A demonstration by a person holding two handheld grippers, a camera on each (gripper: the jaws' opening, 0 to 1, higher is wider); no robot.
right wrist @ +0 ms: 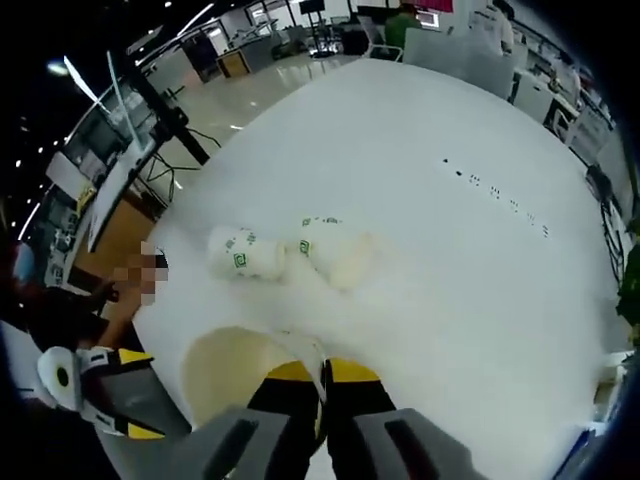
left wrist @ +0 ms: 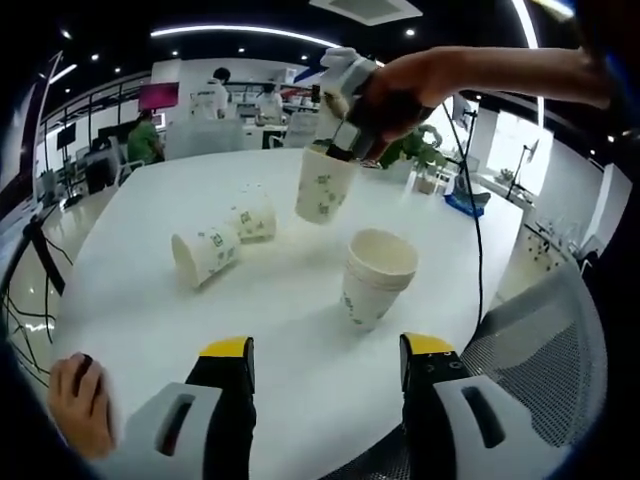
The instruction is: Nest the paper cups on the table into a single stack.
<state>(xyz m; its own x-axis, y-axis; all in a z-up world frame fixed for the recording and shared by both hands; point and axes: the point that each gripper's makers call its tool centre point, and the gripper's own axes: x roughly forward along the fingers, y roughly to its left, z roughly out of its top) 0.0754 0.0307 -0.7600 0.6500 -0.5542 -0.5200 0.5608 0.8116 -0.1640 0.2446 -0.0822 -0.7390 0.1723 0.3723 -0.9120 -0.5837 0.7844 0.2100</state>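
**Cup in the air over the desk**

White desk (left wrist: pixel 290 330): nested stack (left wrist: pixel 375 275) upright, two loose cups (left wrist: pixel 228 238) lying sideways. Right tongs (right wrist: pixel 322 385) pinch a lifted cup's (left wrist: pixel 325 185) rim; left tongs (left wrist: pixel 325 365) spread, holding nothing. The left gripper view alone shows the stack.

A paper cup (right wrist: pixel 235 368) is pinched by its rim in the right gripper (right wrist: pixel 322 385); two cups (right wrist: pixel 245 254) lie on the worktop (right wrist: pixel 450 250).
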